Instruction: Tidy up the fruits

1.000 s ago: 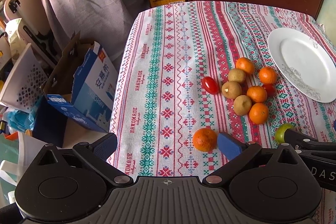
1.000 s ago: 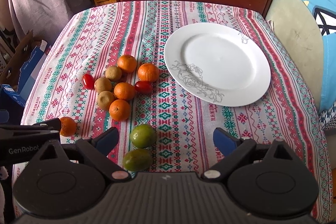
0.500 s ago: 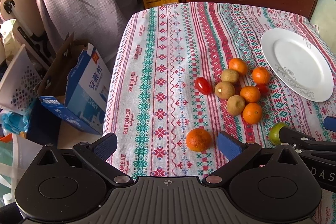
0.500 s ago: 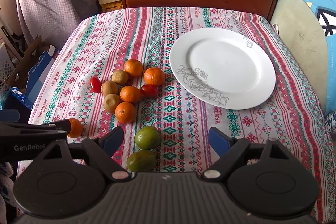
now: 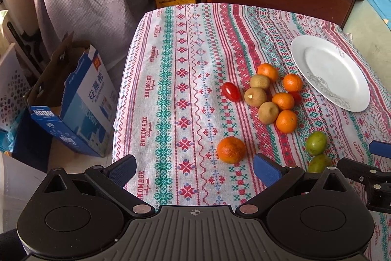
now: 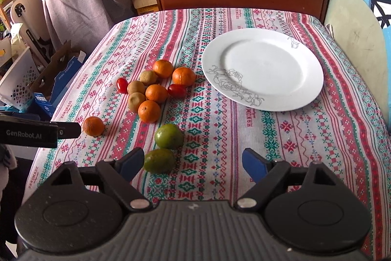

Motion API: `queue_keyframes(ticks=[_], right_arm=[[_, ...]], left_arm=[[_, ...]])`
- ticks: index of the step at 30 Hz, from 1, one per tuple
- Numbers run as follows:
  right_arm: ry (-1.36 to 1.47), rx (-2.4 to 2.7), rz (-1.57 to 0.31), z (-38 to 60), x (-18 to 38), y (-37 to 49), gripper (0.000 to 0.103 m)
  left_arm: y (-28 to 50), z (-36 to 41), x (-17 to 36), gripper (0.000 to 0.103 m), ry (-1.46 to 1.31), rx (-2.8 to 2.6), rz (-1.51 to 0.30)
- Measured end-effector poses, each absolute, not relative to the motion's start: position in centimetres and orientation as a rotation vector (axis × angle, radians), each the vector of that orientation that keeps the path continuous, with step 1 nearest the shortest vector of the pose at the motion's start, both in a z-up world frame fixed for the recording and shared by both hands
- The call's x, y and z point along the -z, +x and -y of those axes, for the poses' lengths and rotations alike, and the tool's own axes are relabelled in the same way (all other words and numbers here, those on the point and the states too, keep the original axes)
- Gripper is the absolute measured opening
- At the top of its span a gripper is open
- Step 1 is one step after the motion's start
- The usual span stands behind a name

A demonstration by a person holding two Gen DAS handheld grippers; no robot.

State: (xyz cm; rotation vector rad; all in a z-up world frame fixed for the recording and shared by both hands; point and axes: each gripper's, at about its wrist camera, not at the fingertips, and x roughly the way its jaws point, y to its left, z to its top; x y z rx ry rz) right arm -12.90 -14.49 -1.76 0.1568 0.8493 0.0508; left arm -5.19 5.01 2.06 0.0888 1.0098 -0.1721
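Partly hidden in the left wrist view: a second red tomato (image 5: 297, 97), tucked behind the cluster of oranges (image 5: 283, 100) and brown fruits (image 5: 255, 96); plainly visible from the right wrist view (image 6: 177, 90). Cut off at that view's right edge too: the right gripper (image 6: 193, 162), seen only as a blue pad and black linkage, covering part of the lower green fruit (image 5: 319, 163). Likewise cut off in the right wrist view: the left gripper (image 5: 194, 166), only one dark finger reaching in from the left, tip just beside the lone orange (image 6: 93, 126).

Left jaws spread wide, gripping nothing; lone orange (image 5: 231, 149) just ahead of them, nearer the right pad, not touching.

Right jaws spread wide as well, empty; lower green fruit (image 6: 159, 160) just beside the left pad, upper green fruit (image 6: 169, 135) ahead of it. White plate (image 6: 262, 69) well ahead, bare, beyond the right pad.
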Motion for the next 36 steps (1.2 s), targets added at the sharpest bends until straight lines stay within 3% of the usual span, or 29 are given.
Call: queue_keyframes(ticks=[13, 23, 30, 36], right_arm=[[0.165, -0.16, -0.826, 13.8, 2.6, -14.0, 0.07], [0.17, -0.202, -0.821, 12.7, 3.9, -13.6, 0.05], [0.181, -0.201, -0.795, 12.5, 4.3, -13.5, 0.049], [0.189, -0.19, -0.785, 12.3, 4.5, -13.3, 0.05]], left_arm=[[-6.6, -5.1, -0.7, 0.101, 0.103, 0.246, -0.988], [-6.4, -4.5, -0.2, 0.097, 0.074, 0.267, -0.938], [-6.0, -3.5, 0.4, 0.09, 0.086, 0.273, -0.933], [-5.8, -3.2, 1.2, 0.09, 0.093, 0.277, -0.949]])
